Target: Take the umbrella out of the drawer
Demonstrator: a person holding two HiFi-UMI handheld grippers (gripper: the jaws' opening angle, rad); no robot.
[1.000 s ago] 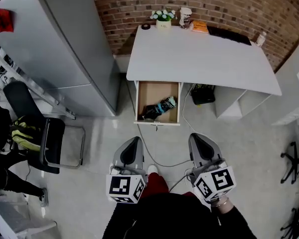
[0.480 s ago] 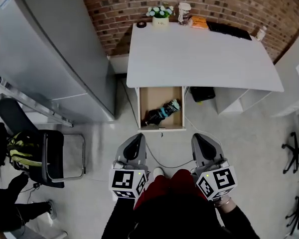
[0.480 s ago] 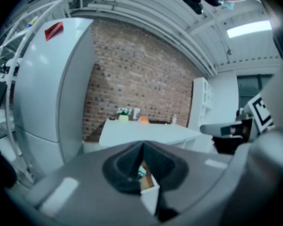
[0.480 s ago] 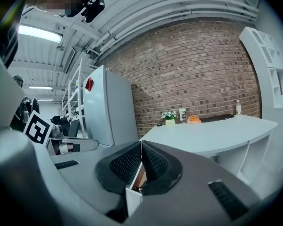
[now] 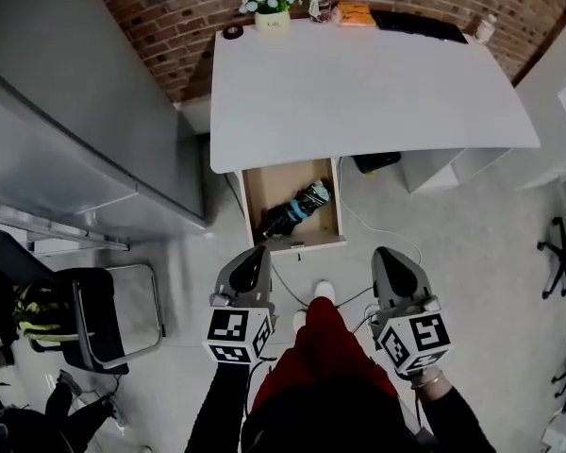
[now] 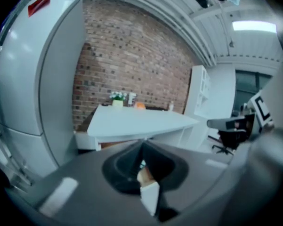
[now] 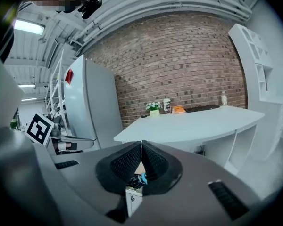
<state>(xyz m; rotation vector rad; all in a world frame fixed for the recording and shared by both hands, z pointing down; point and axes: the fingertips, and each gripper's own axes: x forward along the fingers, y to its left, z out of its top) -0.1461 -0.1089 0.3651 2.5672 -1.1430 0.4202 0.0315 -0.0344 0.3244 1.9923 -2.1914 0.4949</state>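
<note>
A black folded umbrella (image 5: pixel 297 208) with a teal band lies slantwise in the open wooden drawer (image 5: pixel 253 196) under the white table's (image 5: pixel 377 92) left end. Both grippers hover over the floor just short of the drawer front, pointing at it. My left gripper (image 5: pixel 255 253) is shut and empty, and my right gripper (image 5: pixel 389 253) is also shut and empty. In the right gripper view the jaws (image 7: pixel 141 147) meet, with the umbrella (image 7: pixel 137 179) and the white drawer front (image 7: pixel 133 197) showing below them. In the left gripper view the closed jaws (image 6: pixel 142 147) frame the drawer front (image 6: pixel 150 197).
A tall grey cabinet (image 5: pixel 66 111) stands left of the drawer. A black chair (image 5: pixel 94 314) is at the lower left. A flower pot (image 5: pixel 272 17), a cup and an orange item sit at the table's back edge. A cable (image 5: pixel 358 229) runs across the floor.
Both grippers have come forward and lower toward the drawer, which now lies much closer to their tips. Their jaws have stayed shut.
</note>
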